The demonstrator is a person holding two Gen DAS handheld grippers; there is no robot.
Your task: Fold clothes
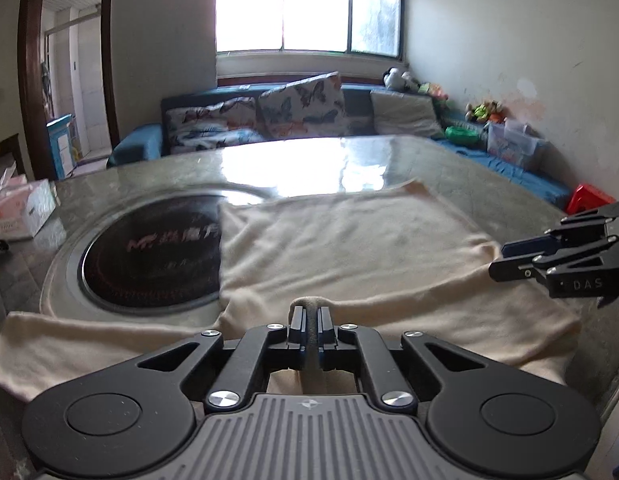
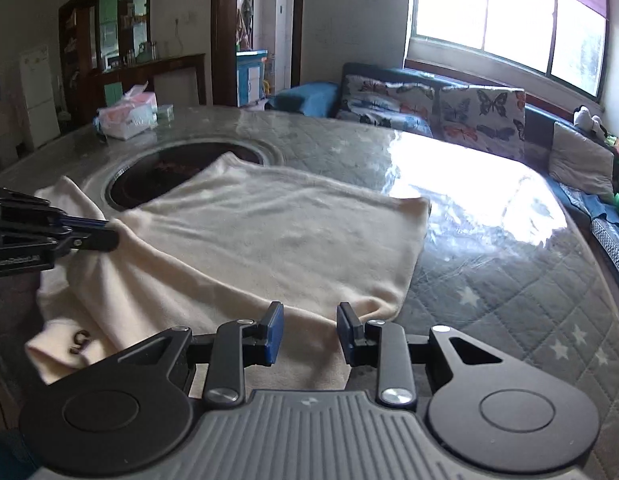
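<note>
Room: living room with a bright window, a blue sofa along the wall, butterfly-print cushions and a doorway at my left.

Bench: round, covered by a quilted grey star-print cloth under a glossy clear sheet; a dark round hotplate is set in its middle. A pink tissue pack sits at the far edge.

Cream garment: lies spread flat on the bench, one side overlapping the hotplate, a sleeve trailing toward the near edge with a small dark mark on its cuff.

Left claw: pressed together, pinching a raised fold of the cream garment at its near edge.

Right claw: spread, blue pads apart, poised just over the garment's near hem; I cannot tell whether it touches the fabric. In the left view it sits beside the garment's right edge.
</note>
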